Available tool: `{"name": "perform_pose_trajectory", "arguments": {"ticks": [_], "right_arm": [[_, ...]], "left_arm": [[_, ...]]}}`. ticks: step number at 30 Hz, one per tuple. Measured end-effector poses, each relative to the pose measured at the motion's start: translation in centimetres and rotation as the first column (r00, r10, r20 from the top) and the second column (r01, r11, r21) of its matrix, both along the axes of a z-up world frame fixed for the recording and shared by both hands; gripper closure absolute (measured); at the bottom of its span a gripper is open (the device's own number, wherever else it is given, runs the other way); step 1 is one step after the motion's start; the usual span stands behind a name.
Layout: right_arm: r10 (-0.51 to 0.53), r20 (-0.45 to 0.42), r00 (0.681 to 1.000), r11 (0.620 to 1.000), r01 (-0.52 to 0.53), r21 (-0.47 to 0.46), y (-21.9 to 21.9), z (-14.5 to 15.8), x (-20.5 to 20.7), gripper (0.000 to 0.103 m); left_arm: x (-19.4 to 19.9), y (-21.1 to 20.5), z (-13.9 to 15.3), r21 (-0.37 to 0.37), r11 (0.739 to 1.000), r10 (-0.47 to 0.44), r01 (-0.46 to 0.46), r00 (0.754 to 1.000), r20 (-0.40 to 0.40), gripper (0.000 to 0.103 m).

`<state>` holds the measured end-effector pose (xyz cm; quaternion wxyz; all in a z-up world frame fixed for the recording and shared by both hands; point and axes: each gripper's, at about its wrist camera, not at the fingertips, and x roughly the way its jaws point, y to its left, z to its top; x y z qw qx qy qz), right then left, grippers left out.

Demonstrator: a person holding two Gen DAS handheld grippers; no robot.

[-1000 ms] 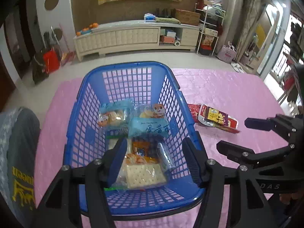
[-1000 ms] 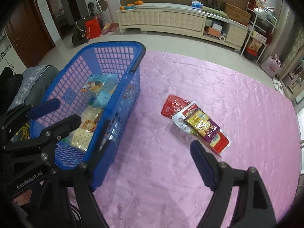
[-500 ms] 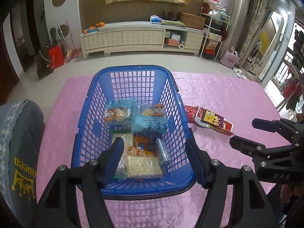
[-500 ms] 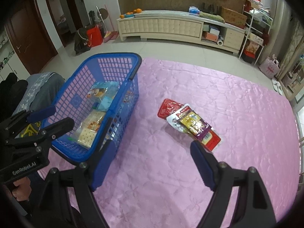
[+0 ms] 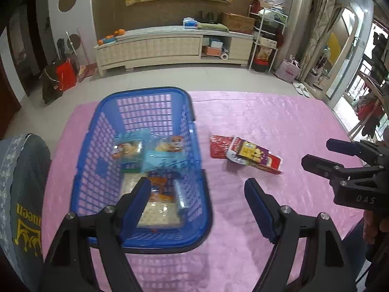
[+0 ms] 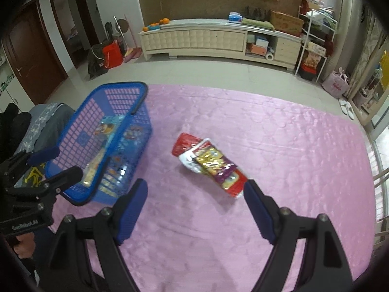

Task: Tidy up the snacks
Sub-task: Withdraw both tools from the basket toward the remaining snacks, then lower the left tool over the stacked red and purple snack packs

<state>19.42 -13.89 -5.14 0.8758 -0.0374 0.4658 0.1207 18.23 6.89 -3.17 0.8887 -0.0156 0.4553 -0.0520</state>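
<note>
A blue plastic basket (image 5: 104, 131) (image 6: 80, 131) stands on the pink tablecloth (image 5: 267, 121) and holds several snack packets (image 5: 155, 160). To its right a small pile of snack packets (image 5: 245, 153) (image 6: 211, 163), red and purple-yellow, lies on the cloth. My left gripper (image 5: 198, 206) hovers over the basket's near right corner; its jaws are opening and nothing is between them. My right gripper (image 6: 195, 206) (image 5: 316, 153) hangs open just in front of the loose pile, holding nothing.
A grey chair back (image 5: 22, 194) with yellow lettering stands at the table's left edge. Beyond the table are bare floor, a long cream cabinet (image 5: 170, 46), a red bag (image 5: 65, 75) and a metal shelf rack (image 5: 267, 36). Pink cloth stretches to the right of the pile.
Both grippers have pulled back and risen, so the basket and the pile look smaller. The left gripper has shifted right off the basket's middle and its jaws have widened.
</note>
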Motion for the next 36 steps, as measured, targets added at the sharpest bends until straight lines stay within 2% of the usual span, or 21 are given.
{"name": "perform_pose_trajectory", "arguments": {"ticks": [5, 10, 18, 25, 33, 36], "right_arm": [[-0.012, -0.009, 1.000, 1.000, 0.012, -0.010, -2.3, -0.9, 0.4, 0.019], [-0.031, -0.014, 0.999, 0.999, 0.031, -0.041, -4.5, -2.4, 0.4, 0.019], [-0.078, -0.049, 0.996, 0.997, 0.078, -0.015, -8.4, -4.9, 1.1, 0.019], [-0.126, -0.064, 0.990, 0.992, 0.127, 0.003, -11.8, -7.3, 1.8, 0.019], [-0.175, -0.099, 0.980, 0.983, 0.179, 0.035, -15.3, -10.0, 2.7, 0.019], [-0.184, -0.115, 0.976, 0.980, 0.192, 0.060, -15.9, -10.9, 3.0, 0.019]], "left_arm": [[0.8, -2.2, -0.9, -0.009, 1.000, -0.026, 0.025, 0.999, -0.023, 0.026], [1.5, -5.0, -1.8, -0.090, 0.993, -0.078, 0.071, 0.995, -0.067, 0.026], [3.9, -9.7, -5.0, -0.086, 0.992, -0.102, 0.090, 0.984, -0.149, 0.026], [7.0, -11.8, -9.0, -0.168, 0.986, -0.056, 0.011, 0.962, -0.268, 0.026], [10.2, -14.4, -13.6, -0.198, 0.974, 0.026, -0.109, 0.926, -0.377, 0.026], [10.7, -14.8, -14.6, -0.198, 0.969, 0.061, -0.148, 0.919, -0.390, 0.026]]}}
